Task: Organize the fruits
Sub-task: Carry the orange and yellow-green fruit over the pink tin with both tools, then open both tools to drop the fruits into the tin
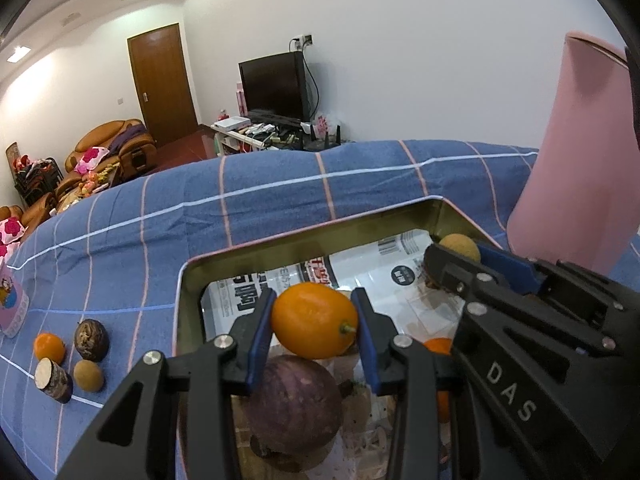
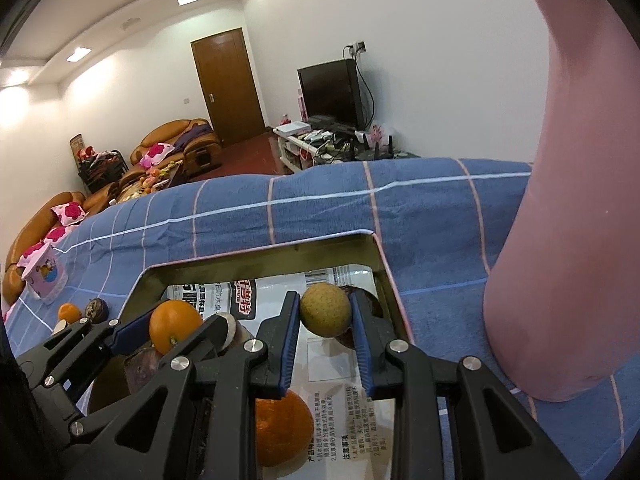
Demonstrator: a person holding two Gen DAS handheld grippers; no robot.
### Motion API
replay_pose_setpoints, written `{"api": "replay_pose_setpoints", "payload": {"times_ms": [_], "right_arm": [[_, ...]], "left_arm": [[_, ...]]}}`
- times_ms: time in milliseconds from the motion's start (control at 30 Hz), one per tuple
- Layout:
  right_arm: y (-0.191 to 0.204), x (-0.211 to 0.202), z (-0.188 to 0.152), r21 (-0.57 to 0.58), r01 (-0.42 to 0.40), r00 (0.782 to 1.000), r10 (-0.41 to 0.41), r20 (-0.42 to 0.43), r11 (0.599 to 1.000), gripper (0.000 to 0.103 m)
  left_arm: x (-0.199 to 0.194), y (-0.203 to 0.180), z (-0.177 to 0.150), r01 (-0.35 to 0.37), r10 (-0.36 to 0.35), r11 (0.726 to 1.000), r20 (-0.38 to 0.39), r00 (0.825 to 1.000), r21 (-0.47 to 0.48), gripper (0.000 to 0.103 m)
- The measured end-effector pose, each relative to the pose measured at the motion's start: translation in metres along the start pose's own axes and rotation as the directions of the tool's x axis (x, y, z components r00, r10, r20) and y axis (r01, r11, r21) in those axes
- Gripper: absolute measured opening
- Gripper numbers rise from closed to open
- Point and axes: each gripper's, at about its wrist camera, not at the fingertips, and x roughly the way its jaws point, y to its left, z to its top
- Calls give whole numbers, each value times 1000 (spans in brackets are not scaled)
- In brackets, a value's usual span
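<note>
My left gripper (image 1: 314, 330) is shut on an orange kumquat (image 1: 314, 322) and holds it above the open metal tin (image 1: 304, 236). My right gripper (image 2: 326, 314) is shut on a tan round longan (image 2: 325, 309) over the tin's far right corner (image 2: 380, 258). It also shows in the left wrist view (image 1: 456, 258). Inside the tin lie a purple passion fruit (image 1: 294, 404), an orange (image 2: 282, 428) and a dark fruit (image 2: 370, 304) behind the longan. The left gripper with the kumquat (image 2: 174, 326) shows in the right wrist view.
On the blue checked cloth (image 1: 280, 192) left of the tin lie an orange (image 1: 49, 347), a wrinkled passion fruit (image 1: 91, 339), a longan (image 1: 88, 375) and a cut purple piece (image 1: 53, 379). A pink box (image 1: 10, 306) stands further left. A tall pink container (image 2: 568, 240) stands right.
</note>
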Motion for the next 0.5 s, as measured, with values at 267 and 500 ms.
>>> {"api": "replay_pose_setpoints", "payload": {"times_ms": [267,500], "right_arm": [[-3,12,4,13,-38,999,38,-18,999,28],[-2,15,6,14,-61,998,61,-17,998,29]], "left_arm": [[5,-4,4,-17,17,1000,3,1000,21,40],[6,-6,7,-39,39,999,4,999,26,44]]}}
